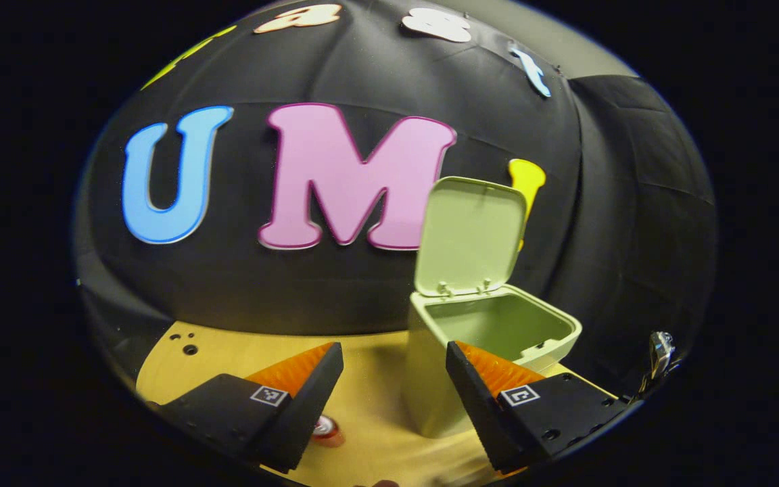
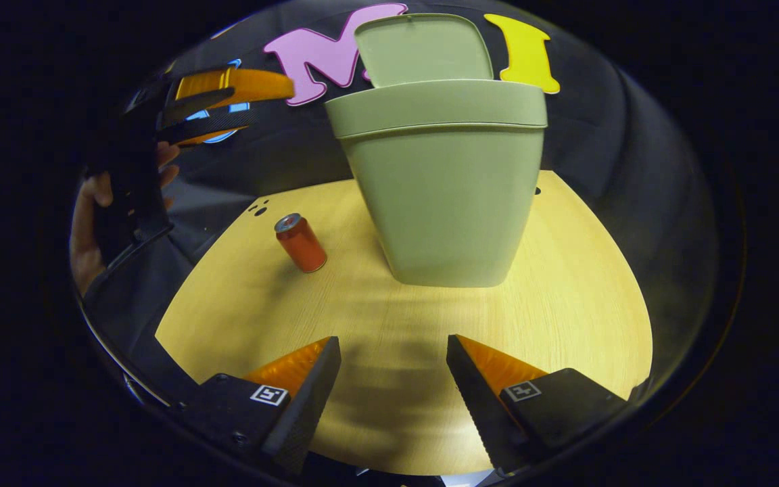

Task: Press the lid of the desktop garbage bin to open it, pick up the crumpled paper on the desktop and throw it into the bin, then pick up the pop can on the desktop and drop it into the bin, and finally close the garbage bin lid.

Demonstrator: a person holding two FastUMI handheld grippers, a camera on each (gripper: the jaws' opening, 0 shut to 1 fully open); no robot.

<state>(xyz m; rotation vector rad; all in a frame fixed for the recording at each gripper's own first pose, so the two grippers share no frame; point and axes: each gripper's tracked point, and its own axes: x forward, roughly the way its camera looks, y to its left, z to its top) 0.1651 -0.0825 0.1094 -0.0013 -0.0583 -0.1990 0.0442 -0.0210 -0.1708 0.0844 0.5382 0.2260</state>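
Observation:
The pale green bin point(image 2: 447, 196) stands on the wooden table point(image 2: 565, 304) with its lid point(image 2: 423, 49) swung up. In the left gripper view I look down at the bin point(image 1: 430, 379) and its raised lid point(image 1: 470, 233); what lies inside is hidden. A red pop can point(image 2: 301, 242) stands upright left of the bin, and its top point(image 1: 325, 429) peeks out below my left fingers. My left gripper point(image 1: 395, 382) hovers open above the table, left of the bin's rim. My right gripper point(image 2: 393, 382) is open, low over the table in front of the bin. The left gripper point(image 2: 227, 101), held by a hand, shows at upper left.
The table's far edge has a few small holes point(image 2: 259, 208). Black cloth walls close in the booth behind and at both sides. A metal clip point(image 1: 660, 352) sits at the right edge of the left gripper view.

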